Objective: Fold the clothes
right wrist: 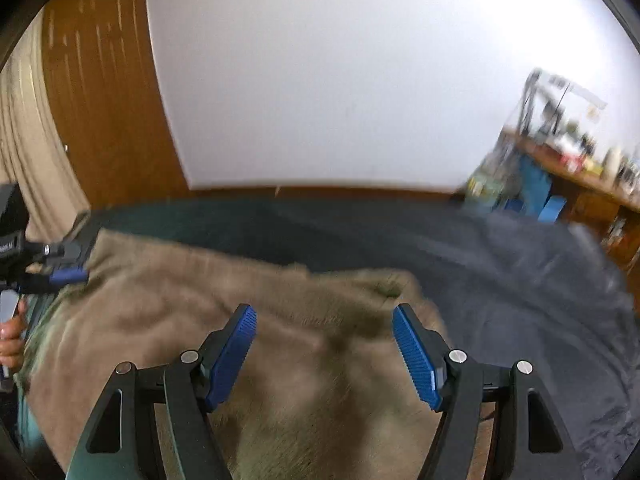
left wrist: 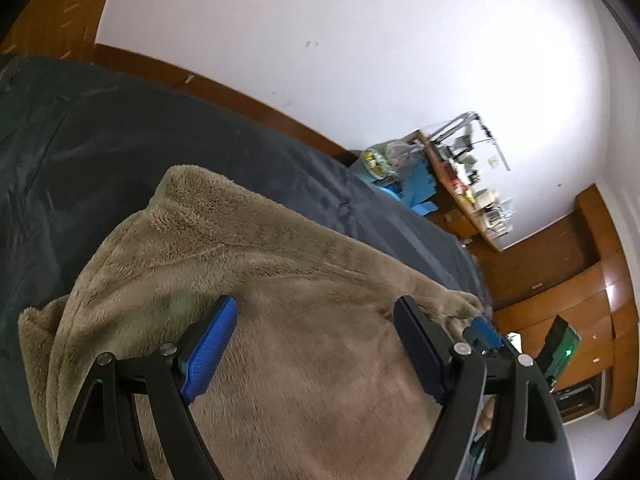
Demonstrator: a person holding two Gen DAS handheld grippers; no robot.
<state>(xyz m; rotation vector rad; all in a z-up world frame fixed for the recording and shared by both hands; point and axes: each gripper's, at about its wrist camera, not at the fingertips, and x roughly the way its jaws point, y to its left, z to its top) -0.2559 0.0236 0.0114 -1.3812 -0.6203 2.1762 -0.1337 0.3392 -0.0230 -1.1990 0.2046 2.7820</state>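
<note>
A tan fleece garment [left wrist: 248, 280] lies spread on a dark bedspread [left wrist: 100, 152]; it also shows in the right wrist view [right wrist: 192, 320]. My left gripper [left wrist: 316, 320] is open and empty just above the fleece, its blue pads wide apart. My right gripper [right wrist: 324, 328] is open and empty over the garment's right part. The right gripper's tip shows in the left wrist view [left wrist: 482, 330] at the garment's right edge. The left gripper shows in the right wrist view [right wrist: 64, 268] at the garment's far left edge, held by a hand.
The dark bedspread [right wrist: 520, 300] extends right of the garment. A cluttered wooden desk [right wrist: 580, 176] with blue items stands by the white wall [right wrist: 320, 80]. Wooden panelling [left wrist: 560, 280] and drawers lie to the right. A curtain [right wrist: 28, 140] hangs at left.
</note>
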